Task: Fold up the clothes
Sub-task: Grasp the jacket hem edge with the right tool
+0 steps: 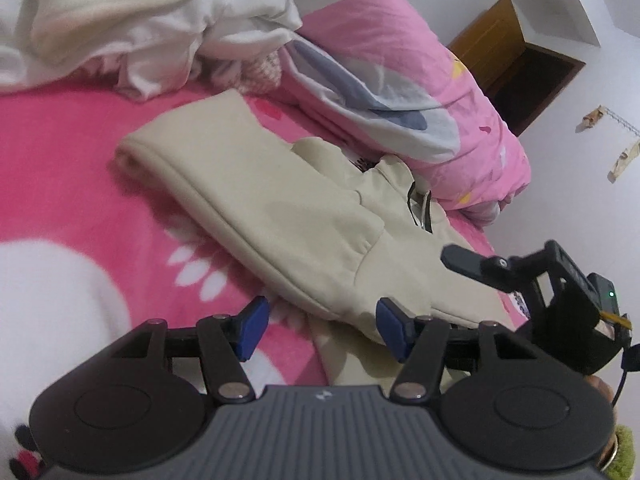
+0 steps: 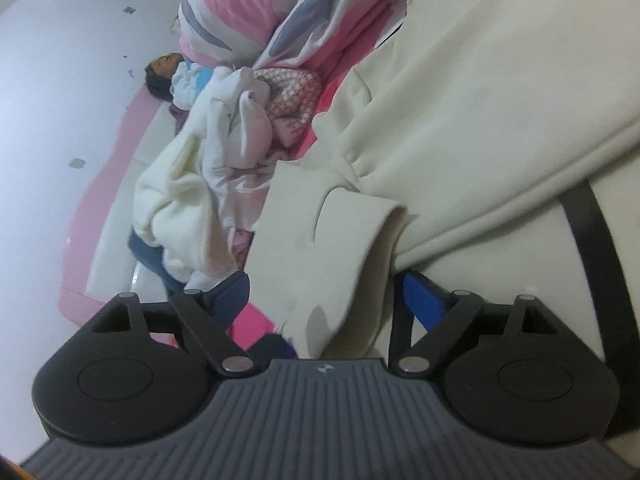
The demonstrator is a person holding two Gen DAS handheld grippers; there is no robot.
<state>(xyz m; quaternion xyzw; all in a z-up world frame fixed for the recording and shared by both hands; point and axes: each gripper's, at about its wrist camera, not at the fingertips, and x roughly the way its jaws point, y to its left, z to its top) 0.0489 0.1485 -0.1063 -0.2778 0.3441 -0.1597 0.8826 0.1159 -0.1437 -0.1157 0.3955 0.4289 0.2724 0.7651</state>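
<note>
Leftmost, the pink blanket [image 1: 80, 152] carries the cream hoodie [image 1: 256, 184], lying flat with its long axis running from upper left down to lower right, toward both tools. Its near hem sits between the blue pads of the left gripper [image 1: 322, 330], whose jaws stand apart, not visibly pressing. Further right, the right gripper [image 2: 326, 300] is released; a cuffed sleeve [image 2: 352, 240] lies loose between its jaws. Both hands are equally near.

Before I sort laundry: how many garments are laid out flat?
1: the cream hoodie on the pink blanket. The heap behind may hide more.
</note>
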